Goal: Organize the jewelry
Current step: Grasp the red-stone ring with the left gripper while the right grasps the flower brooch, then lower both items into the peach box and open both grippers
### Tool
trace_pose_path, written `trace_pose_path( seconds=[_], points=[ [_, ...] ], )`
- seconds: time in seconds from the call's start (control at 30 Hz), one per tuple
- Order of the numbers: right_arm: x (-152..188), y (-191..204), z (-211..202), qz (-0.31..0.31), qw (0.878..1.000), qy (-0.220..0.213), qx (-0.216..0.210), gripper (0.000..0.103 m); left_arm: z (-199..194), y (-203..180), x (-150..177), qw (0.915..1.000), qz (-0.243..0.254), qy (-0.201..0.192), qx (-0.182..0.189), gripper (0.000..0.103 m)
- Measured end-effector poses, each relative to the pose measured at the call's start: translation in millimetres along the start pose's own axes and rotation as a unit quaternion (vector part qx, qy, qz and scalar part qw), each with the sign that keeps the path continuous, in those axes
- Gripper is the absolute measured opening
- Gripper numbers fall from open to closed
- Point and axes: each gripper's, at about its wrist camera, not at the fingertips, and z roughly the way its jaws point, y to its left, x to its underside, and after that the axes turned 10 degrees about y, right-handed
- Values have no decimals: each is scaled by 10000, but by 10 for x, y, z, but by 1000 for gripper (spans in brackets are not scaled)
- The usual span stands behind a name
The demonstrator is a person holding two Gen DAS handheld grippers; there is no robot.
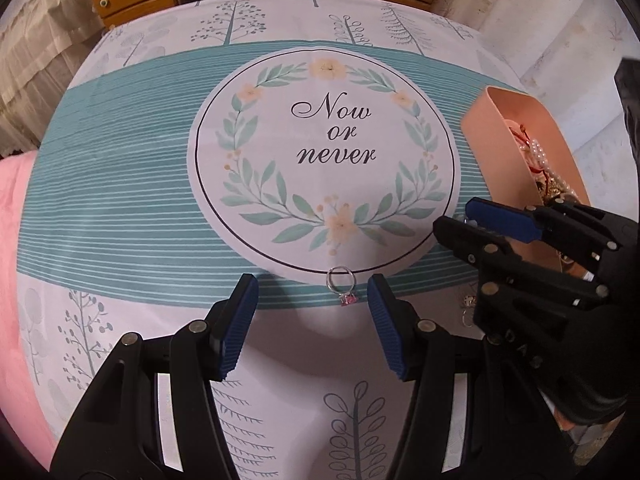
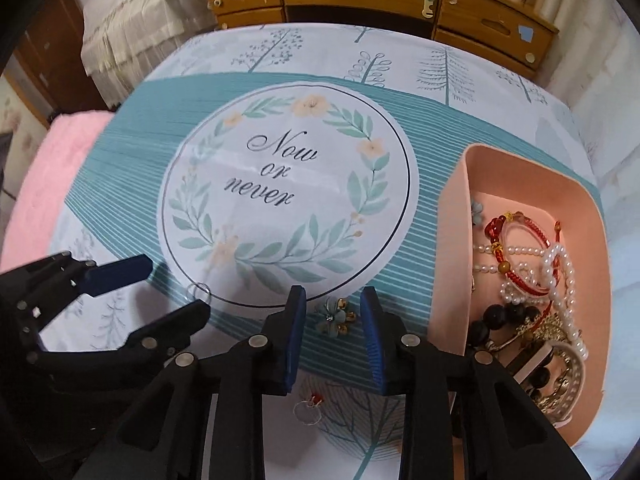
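Left wrist view shows the left gripper (image 1: pixel 312 292) with its jaws spread wide over the tablecloth (image 1: pixel 120 208). A silver ring with a pink stone (image 1: pixel 342 286) lies on the cloth between the blue pads (image 1: pixel 236 328), touching neither. The right gripper (image 1: pixel 456 220) crosses in front of the pink tray (image 1: pixel 496 148) at the right of this view; only the tray's near wall and a narrow strip of its contents appear here.

Right wrist view shows the right gripper (image 2: pixel 332 302) with its jaws set narrower, apart and empty. A small flower-shaped ornament (image 2: pixel 335 315) with green petals and gold beads lies on the cloth between the pads, not gripped. A thin ring with a red bead (image 2: pixel 308 410) lies on the cloth nearer the camera. The left gripper (image 2: pixel 176 286) enters from the left, the silver ring (image 2: pixel 199 293) lying between its fingers.

This view alone looks into the tray (image 2: pixel 452 208). It holds a red cord bracelet (image 2: pixel 520 248), pearl strands (image 2: pixel 560 280), dark beads (image 2: pixel 508 316) and further gold-coloured pieces heaped toward its near end.
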Motion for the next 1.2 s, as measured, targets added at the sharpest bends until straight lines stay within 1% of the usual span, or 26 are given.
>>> trace_pose_path(
  seconds=[0.03, 0.1, 0.27, 0.4, 0.5, 0.6, 0.73, 0.77, 0.9, 1.0, 1.03, 1.13, 1.2],
  points=[
    [-4, 12, 10, -51, 9999, 11, 111, 26, -1, 6, -9, 10000, -28, 4, -5, 54],
    [-21, 35, 23, -161, 9996, 8, 218, 15, 5, 17, -13, 10000, -55, 8, -27, 54],
    [-45, 56, 20, -264, 9996, 40, 122, 14, 27, 33, -21, 9999, -121, 70, 10, 54],
    [-51, 12, -146, -134, 9997, -227, -16, 14, 35, 0, -33, 9999, -115, 84, -19, 54],
    [-35, -57, -312, -23, 9990, -433, -147, 14, 48, -48, -45, 9998, -106, 115, -142, 53],
    [-3, -110, -429, 50, 9983, -535, -217, 14, 58, -113, -40, 9993, -48, 132, -356, 43],
    [77, -194, -542, 138, 9974, -637, -323, 14, 60, -213, -24, 9988, 92, 161, -463, 26],
    [94, -209, -569, 160, 9971, -664, -341, 14, 63, -224, -28, 9987, 107, 170, -463, 24],
    [175, -279, -647, 229, 9962, -736, -394, 14, 59, -292, -23, 9983, 203, 190, -505, 13],
    [238, -325, -688, 279, 9957, -771, -433, 14, 54, -333, -5, 9978, 257, 166, -593, 11],
    [273, -358, -720, 307, 9953, -802, -442, 14, 44, -336, 7, 9977, 262, 153, -603, 6],
    [345, -434, -786, 389, 9941, -875, -509, 14, -8, -356, 2, 9981, 226, 138, -564, 6],
    [422, -515, -877, 475, 9921, -1006, -583, 14, -76, -384, 1, 9981, 243, 62, -566, 6]
  ],
)
